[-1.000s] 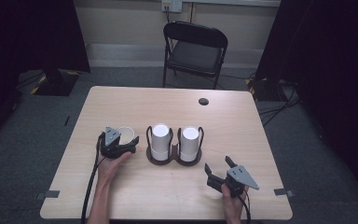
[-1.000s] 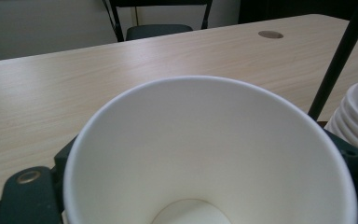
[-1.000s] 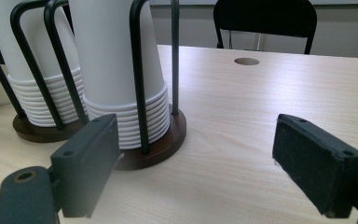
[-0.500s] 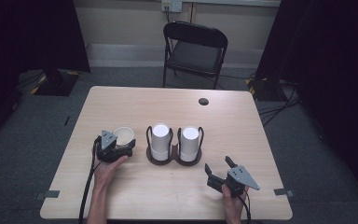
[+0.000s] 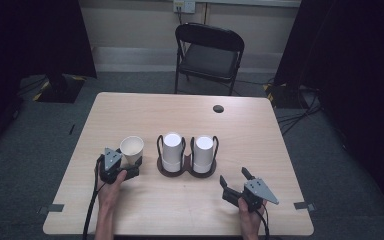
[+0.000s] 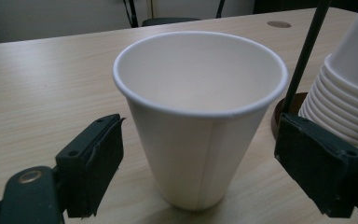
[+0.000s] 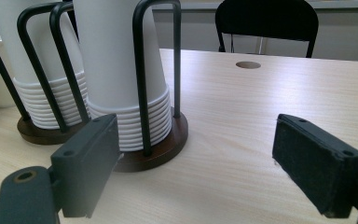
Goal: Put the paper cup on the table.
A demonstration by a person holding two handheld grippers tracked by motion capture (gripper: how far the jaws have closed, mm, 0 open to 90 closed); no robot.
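The paper cup is showing plain white, inside and out, with a faint seam line down its side. The two stacks of cups are showing the same white, ringed with thin rim lines. Their holder is showing black wire hoops over a dark brown base. The table is wearing a pale wood grain. The left hand-held gripper and right hand-held gripper are showing black jaws. The chair is showing black.

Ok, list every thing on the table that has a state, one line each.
Paper cup: upright, mouth up, empty, standing on the table between the left gripper's fingers, not pinched.
Left gripper: open.
Right gripper: open, nothing between its fingers.
Cup stacks: two, upside down, nested in the holder.
Holder: upright on the table.
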